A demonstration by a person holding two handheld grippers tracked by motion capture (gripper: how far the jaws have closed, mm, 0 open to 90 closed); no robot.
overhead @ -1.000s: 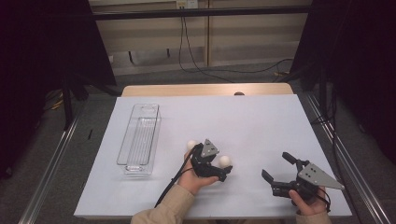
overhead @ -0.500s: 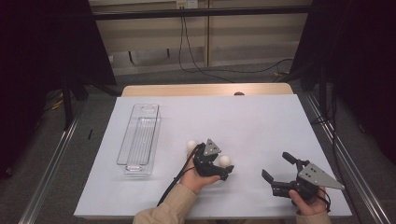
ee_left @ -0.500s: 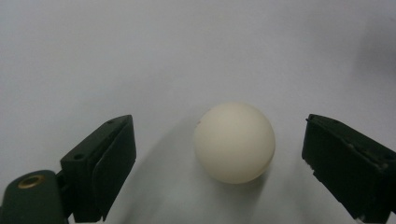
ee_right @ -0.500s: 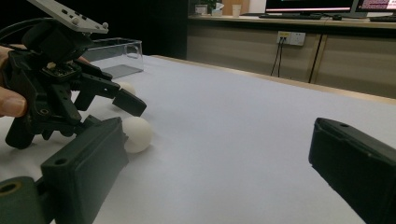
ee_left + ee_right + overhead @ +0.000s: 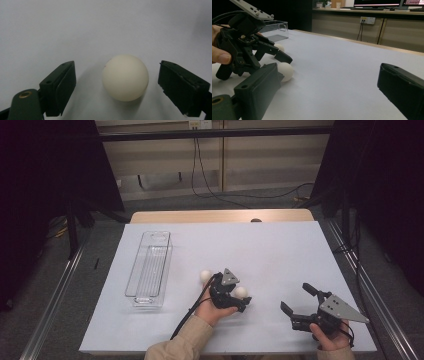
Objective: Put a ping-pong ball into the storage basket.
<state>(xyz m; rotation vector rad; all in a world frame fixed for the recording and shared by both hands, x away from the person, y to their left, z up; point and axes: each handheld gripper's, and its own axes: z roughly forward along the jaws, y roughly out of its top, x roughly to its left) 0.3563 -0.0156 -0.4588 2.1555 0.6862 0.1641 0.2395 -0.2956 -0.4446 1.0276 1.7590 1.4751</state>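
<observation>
low in the centre of the high view, the left gripper [image 5: 239, 296] straddles a white ball [image 5: 125, 77], jaws spread to either side and not touching it, apparently lined up to pinch. a second ball [image 5: 205, 276] sits just left, near the clear tray [image 5: 150, 265]. the right gripper [image 5: 299, 304] rests at lower right, jaws spread, empty.

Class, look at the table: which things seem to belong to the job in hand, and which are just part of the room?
Likely the job:
- near ball, between the open jaws of the left hand-held gripper
- far ball
- clear tray
- right hand-held gripper, open, idle

Just lying about:
- wall cables
- monitors
</observation>
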